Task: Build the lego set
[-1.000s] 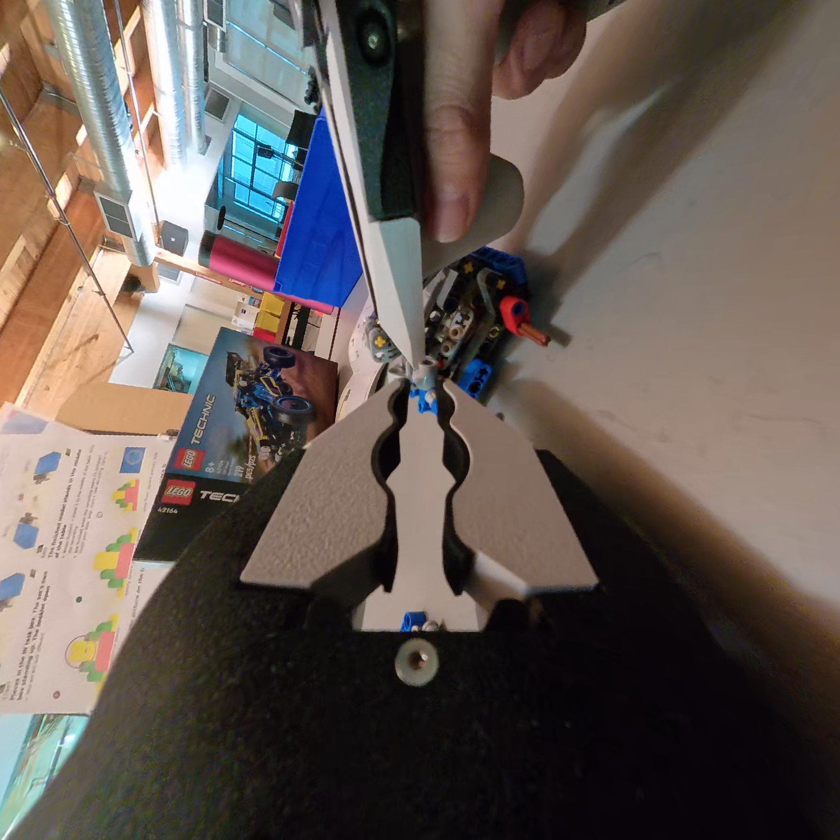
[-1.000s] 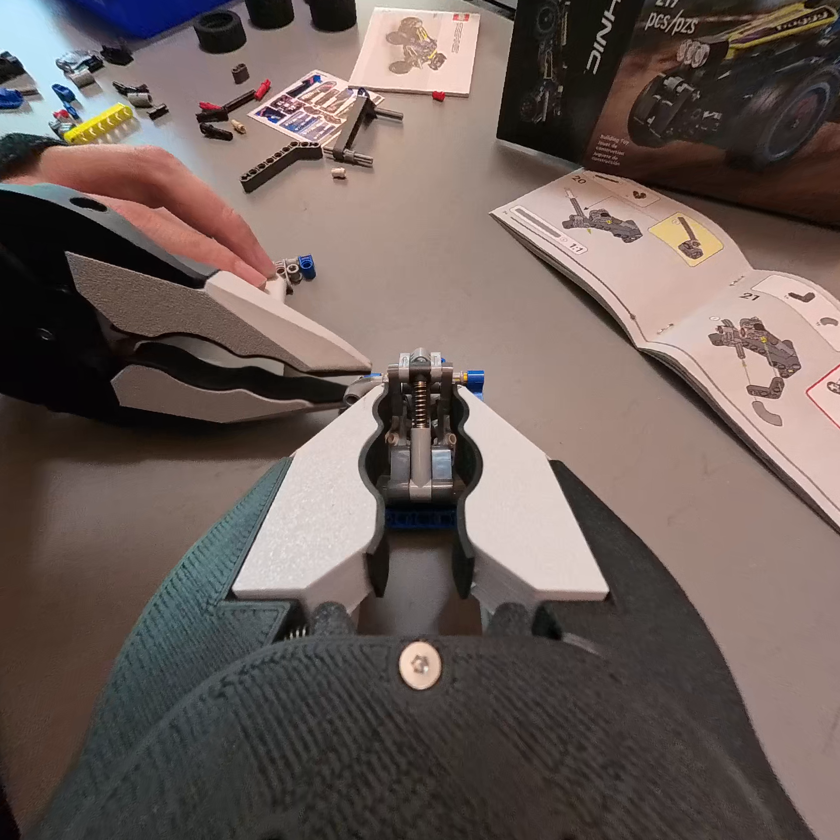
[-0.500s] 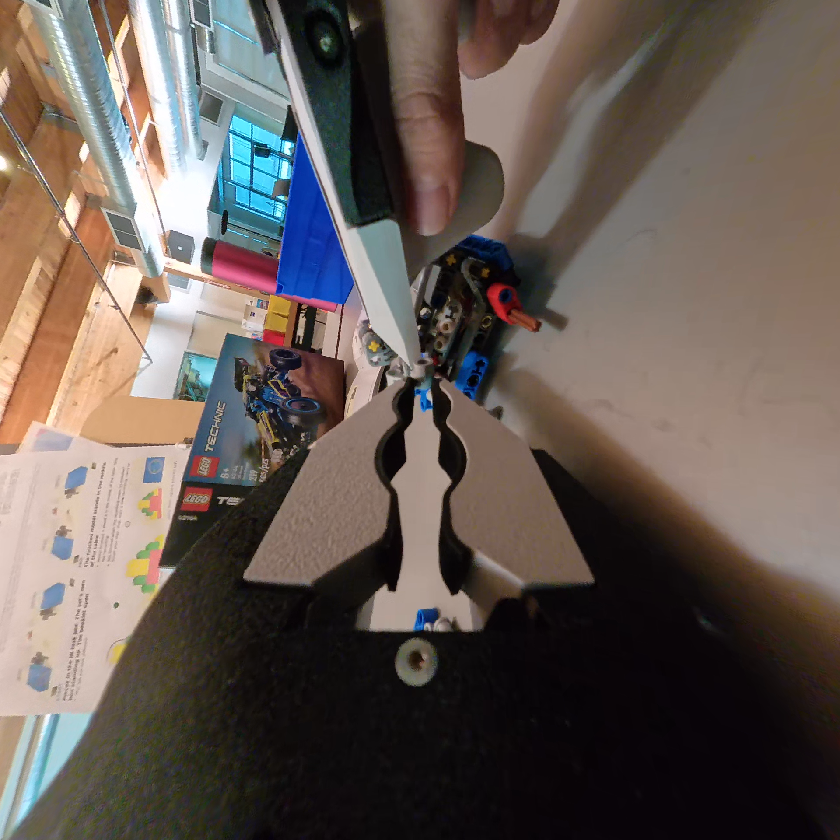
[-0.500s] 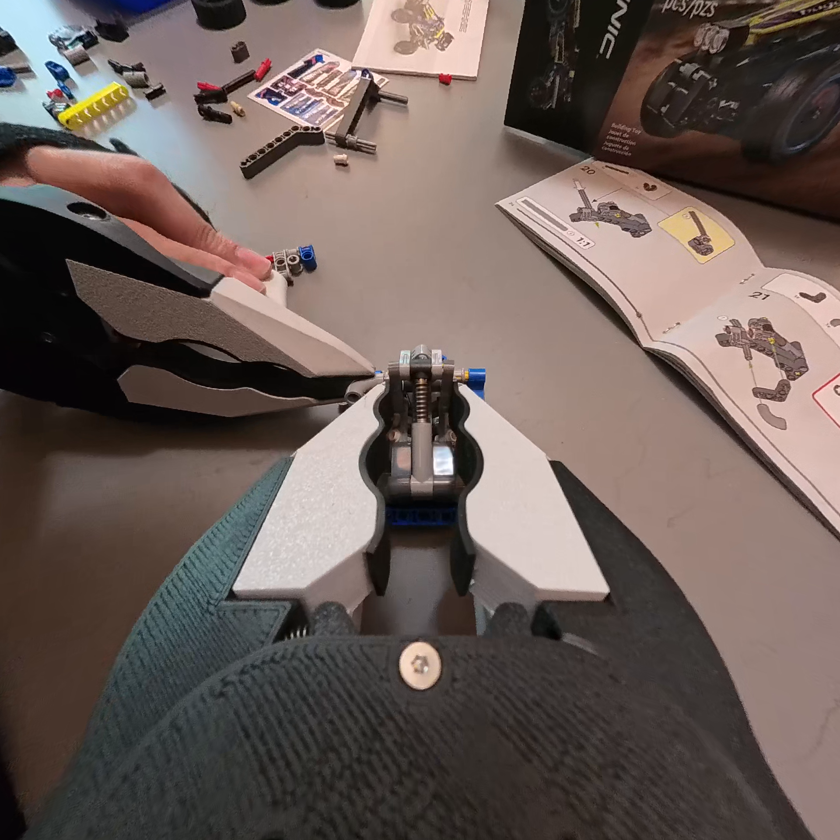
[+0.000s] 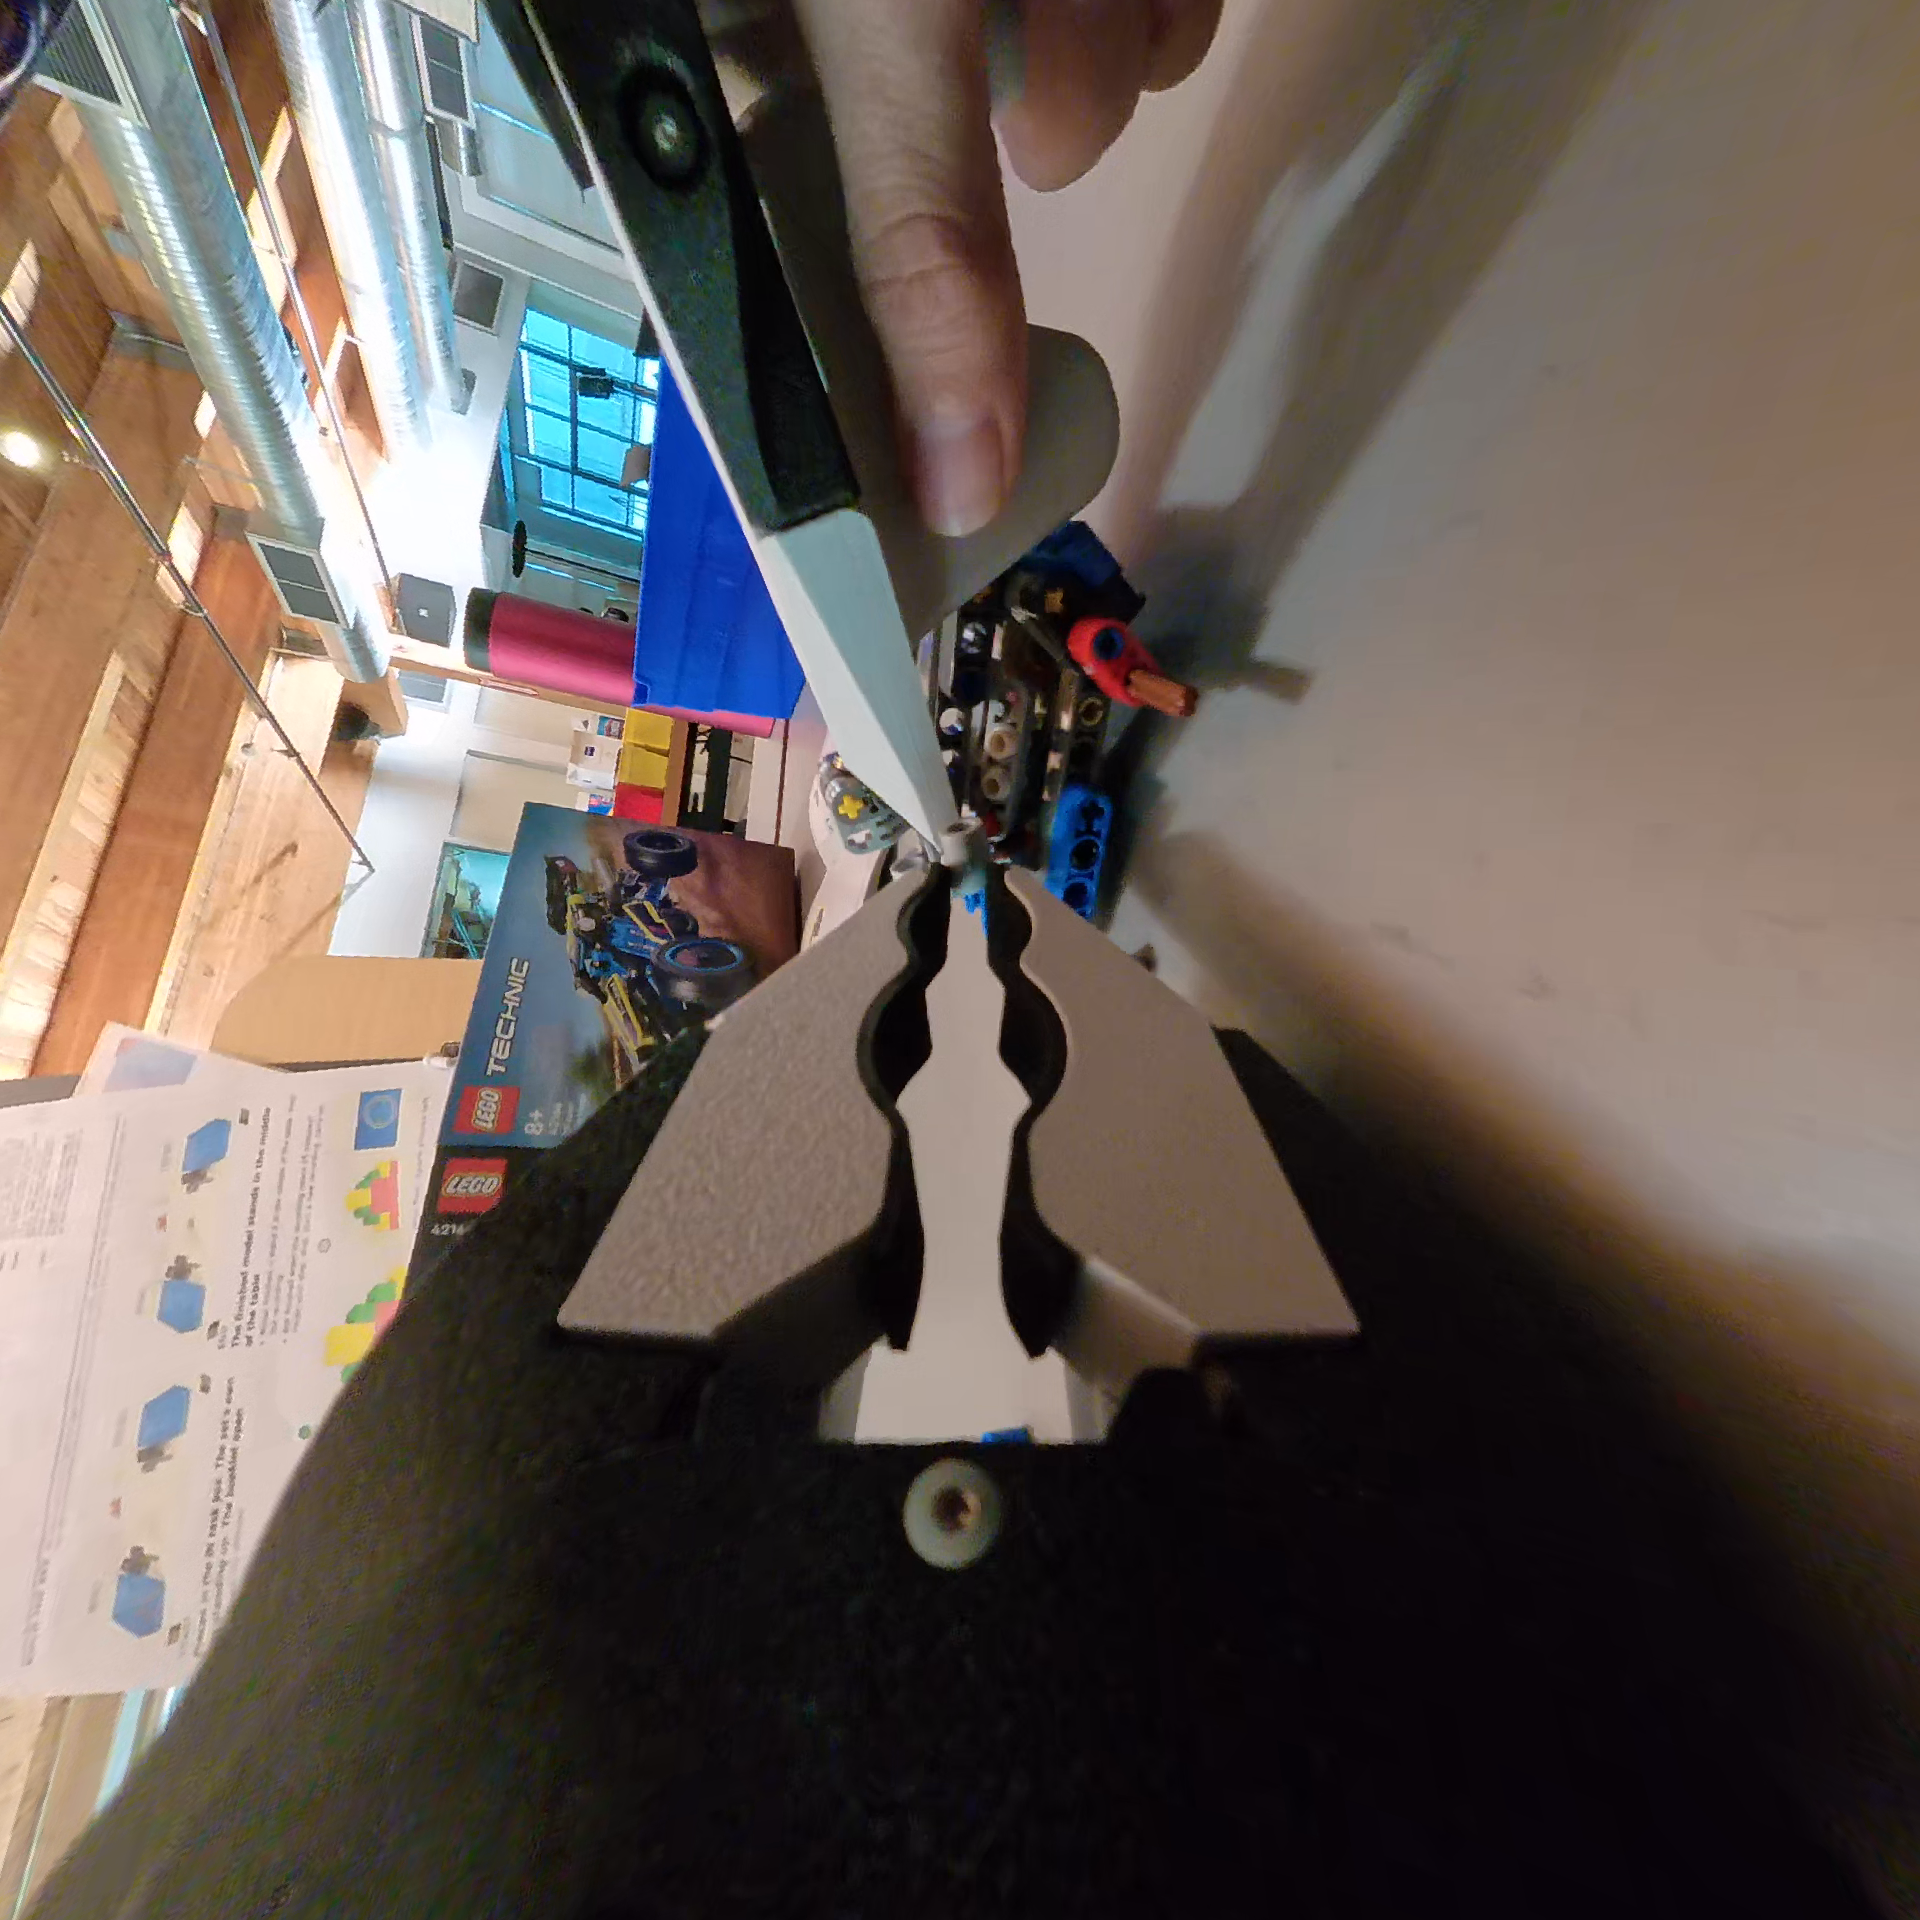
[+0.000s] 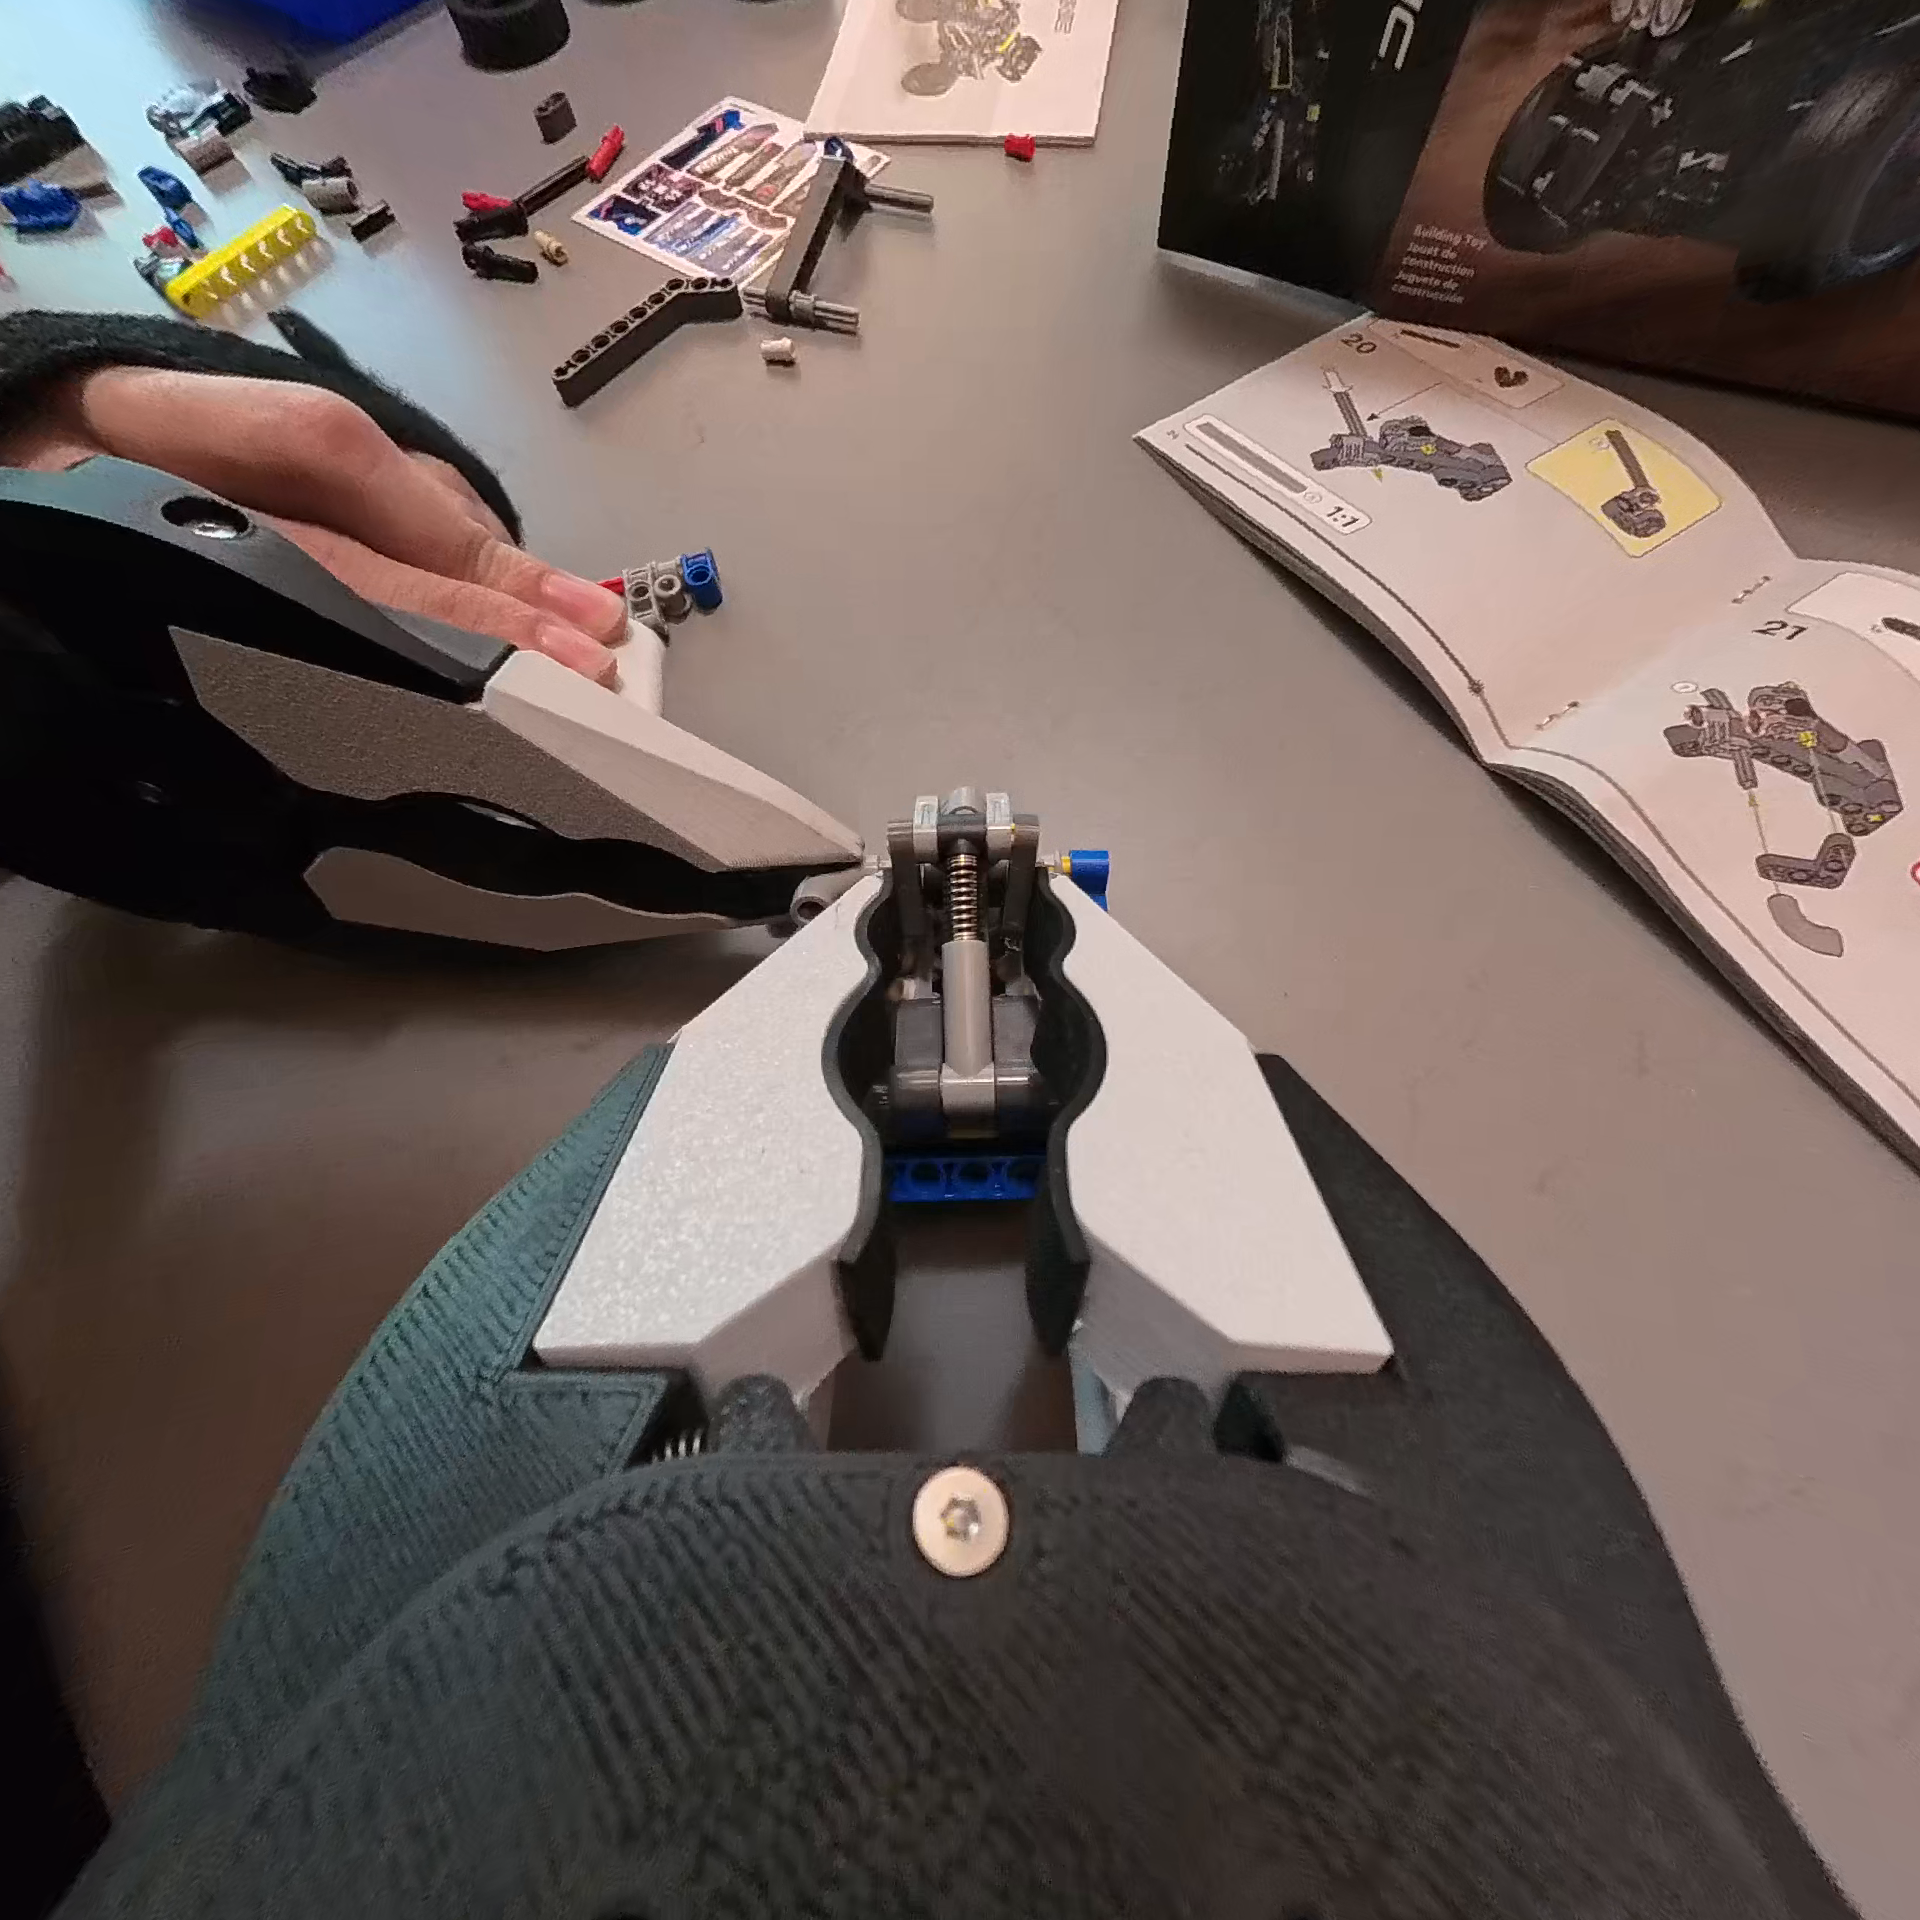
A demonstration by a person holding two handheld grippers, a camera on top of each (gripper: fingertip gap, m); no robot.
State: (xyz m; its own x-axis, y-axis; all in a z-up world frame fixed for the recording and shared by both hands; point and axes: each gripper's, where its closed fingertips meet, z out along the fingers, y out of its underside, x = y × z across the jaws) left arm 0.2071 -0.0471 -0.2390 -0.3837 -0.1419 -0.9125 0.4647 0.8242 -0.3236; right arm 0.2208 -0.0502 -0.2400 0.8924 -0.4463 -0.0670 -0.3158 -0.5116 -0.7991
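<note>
Not much has changed: the right gripper (image 6: 966, 883) still clamps the grey brick assembly (image 6: 966, 997) with the spring, dead centre on the table (image 6: 935, 582). The left gripper (image 5: 968, 878) has pinched in tighter on a small light grey pin (image 5: 961, 842) at the assembly's 9 o'clock side.

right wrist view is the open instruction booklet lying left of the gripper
No, the open instruction booklet lies on the grey table to the gripper's right.

The toy box (image 6: 1558, 156) and open booklet (image 6: 1558, 623) run off the frame edge — the far loose pieces (image 6: 208, 208) too small to tell.
</note>
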